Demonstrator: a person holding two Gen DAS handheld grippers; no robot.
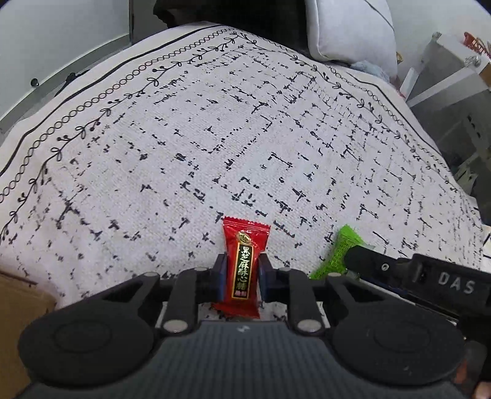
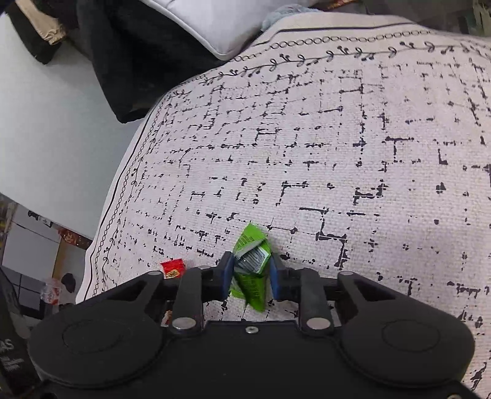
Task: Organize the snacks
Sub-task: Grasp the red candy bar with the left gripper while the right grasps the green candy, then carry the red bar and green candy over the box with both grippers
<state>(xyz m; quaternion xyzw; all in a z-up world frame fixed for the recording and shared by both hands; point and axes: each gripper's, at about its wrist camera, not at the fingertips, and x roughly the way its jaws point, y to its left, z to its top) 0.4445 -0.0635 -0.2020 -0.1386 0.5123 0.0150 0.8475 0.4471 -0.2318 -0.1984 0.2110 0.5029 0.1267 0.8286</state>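
My left gripper [image 1: 243, 271] is shut on a red candy packet [image 1: 244, 245] with gold Chinese lettering, held upright over the patterned white cloth [image 1: 214, 138]. My right gripper [image 2: 251, 270] is shut on a crumpled green snack packet [image 2: 251, 257]. In the left wrist view the green packet [image 1: 340, 248] shows at the right, held by the right gripper's black finger [image 1: 368, 261]. In the right wrist view the red packet's top [image 2: 172, 267] peeks out at the left, close beside the green one.
The cloth [image 2: 337, 153] covers a table with a black vine border. A grey pillow [image 1: 349, 27] and dark clothing [image 2: 138, 55] lie at the far edge. A cardboard box [image 1: 18, 307] is at the lower left, white shelving [image 1: 445, 76] at the right.
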